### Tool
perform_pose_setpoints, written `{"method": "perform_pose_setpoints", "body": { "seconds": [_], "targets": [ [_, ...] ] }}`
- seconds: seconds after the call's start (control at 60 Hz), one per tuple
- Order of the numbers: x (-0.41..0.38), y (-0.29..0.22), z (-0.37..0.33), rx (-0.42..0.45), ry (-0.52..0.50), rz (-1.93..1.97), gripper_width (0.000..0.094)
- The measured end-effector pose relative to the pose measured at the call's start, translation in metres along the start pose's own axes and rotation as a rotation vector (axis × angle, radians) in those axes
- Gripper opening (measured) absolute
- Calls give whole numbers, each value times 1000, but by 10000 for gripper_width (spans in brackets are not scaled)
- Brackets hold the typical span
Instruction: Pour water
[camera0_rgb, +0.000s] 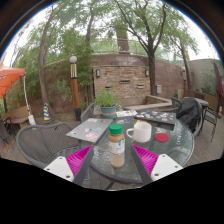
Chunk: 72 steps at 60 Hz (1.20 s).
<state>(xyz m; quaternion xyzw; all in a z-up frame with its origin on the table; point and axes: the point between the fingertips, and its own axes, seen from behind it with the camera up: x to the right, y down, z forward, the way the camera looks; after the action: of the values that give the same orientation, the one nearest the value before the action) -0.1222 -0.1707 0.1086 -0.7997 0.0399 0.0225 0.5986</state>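
Note:
A small bottle (117, 146) with a green cap and a white label stands upright on a round glass table (150, 165). It stands between my gripper's (113, 158) two pink-padded fingers (76, 160), with a gap on each side. The gripper is open. A white mug (140, 132) stands on the table just beyond and to the right of the bottle.
Papers (88, 129) lie on the table to the left beyond the bottle. A dark tray of items (160, 118) sits past the mug. A potted plant (106, 101) stands at the table's far side. Metal chairs (40, 140) surround the table; a stone wall (130, 75) lies behind.

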Motion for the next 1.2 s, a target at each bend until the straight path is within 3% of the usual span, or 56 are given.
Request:
{"method": "perform_pose_setpoints", "body": {
  "seconds": [0.15, 0.167, 0.267, 0.317, 0.367, 0.383, 0.483, 0.65, 0.667, 0.767, 0.883, 0.983, 1.2],
  "targets": [
    [-12, 14, 84, 30, 45, -1, 826],
    [-32, -5, 74, 28, 51, -4, 826],
    [-32, -4, 105, 42, 42, -9, 809],
    [-35, -7, 117, 54, 27, -25, 714],
    [-31, -5, 124, 56, 39, -54, 484],
    [-31, 0, 126, 47, 40, -68, 452],
    [-32, -7, 134, 104, 4, -82, 423],
    [-33, -5, 146, 41, -47, -107, 327],
    [-34, -6, 149, 36, -56, -108, 283],
    [-40, -14, 162, -11, -97, -65, 279],
    [-36, -59, 175, 14, -165, 193, 279],
    [-29, -97, 186, -12, -256, 658, 279],
    [-3, -116, 217, -74, -456, 1702, 277]
  ]
}}
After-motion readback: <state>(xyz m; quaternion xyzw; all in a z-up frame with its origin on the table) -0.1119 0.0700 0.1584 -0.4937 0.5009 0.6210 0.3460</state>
